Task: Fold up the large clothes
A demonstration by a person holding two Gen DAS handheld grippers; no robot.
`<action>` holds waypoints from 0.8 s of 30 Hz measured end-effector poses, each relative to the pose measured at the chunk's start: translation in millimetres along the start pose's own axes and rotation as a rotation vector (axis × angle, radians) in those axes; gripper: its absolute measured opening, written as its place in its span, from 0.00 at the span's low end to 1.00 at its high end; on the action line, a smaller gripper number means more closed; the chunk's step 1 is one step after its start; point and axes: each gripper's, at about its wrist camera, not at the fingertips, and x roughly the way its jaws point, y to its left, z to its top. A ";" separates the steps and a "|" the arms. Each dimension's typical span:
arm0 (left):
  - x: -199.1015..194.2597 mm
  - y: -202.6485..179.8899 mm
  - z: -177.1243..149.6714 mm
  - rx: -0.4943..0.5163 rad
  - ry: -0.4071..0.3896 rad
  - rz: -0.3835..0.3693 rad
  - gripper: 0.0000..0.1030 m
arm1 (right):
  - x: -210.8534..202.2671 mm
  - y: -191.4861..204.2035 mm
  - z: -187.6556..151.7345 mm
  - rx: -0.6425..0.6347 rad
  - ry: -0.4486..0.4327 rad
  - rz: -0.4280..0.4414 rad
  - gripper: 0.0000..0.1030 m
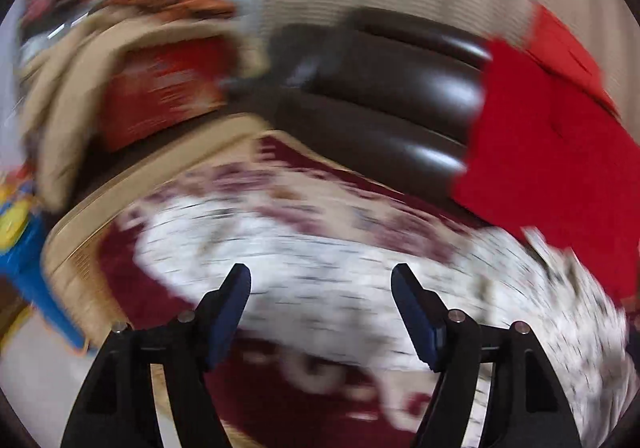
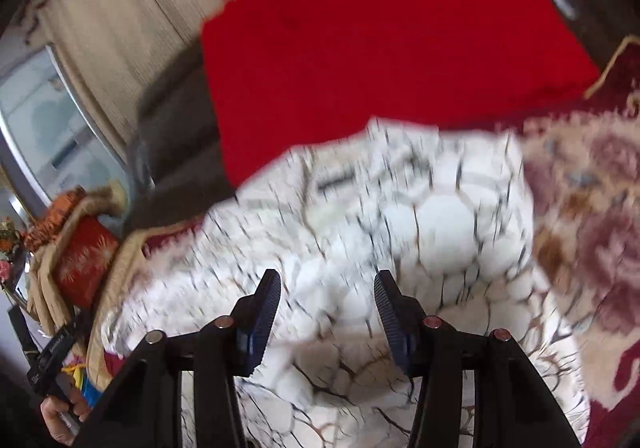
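Note:
A white garment (image 1: 320, 248) with a black crackle pattern lies spread on a red and cream patterned rug (image 1: 280, 408). My left gripper (image 1: 320, 280) hovers over the garment's near part, jaws wide apart with nothing between them. In the right wrist view the same garment (image 2: 400, 228) fills the middle and bunches up under my right gripper (image 2: 326, 284). Its blue pads stand apart above the cloth and I see no fabric pinched between them. Both views are blurred.
A bright red cloth (image 1: 540, 147) hangs over a dark brown sofa (image 1: 380, 87) just beyond the garment. A red cushion wrapped in beige fabric (image 1: 160, 87) sits to the left, with a blue and yellow toy (image 1: 24, 248) at the rug's edge. A hand (image 2: 60, 416) shows bottom left.

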 end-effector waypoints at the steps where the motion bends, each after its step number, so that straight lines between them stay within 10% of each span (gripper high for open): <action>1: 5.3 18.4 -0.6 -0.048 0.012 0.026 0.71 | -3.6 4.1 -0.1 -0.010 -0.020 0.001 0.52; 8: 44.1 110.0 -12.6 -0.416 0.117 -0.043 0.71 | 5.6 23.4 -9.1 -0.026 0.015 0.043 0.52; 16: 96.1 129.2 -20.0 -0.591 0.174 -0.142 0.70 | 19.7 42.8 -19.4 -0.063 0.048 0.061 0.52; 20: 118.5 137.2 -19.1 -0.644 0.185 -0.159 0.32 | 22.8 45.3 -21.0 -0.076 0.052 0.059 0.52; 24: 123.5 136.6 -13.2 -0.637 0.143 -0.170 0.20 | 24.6 41.3 -19.9 -0.080 0.046 0.041 0.52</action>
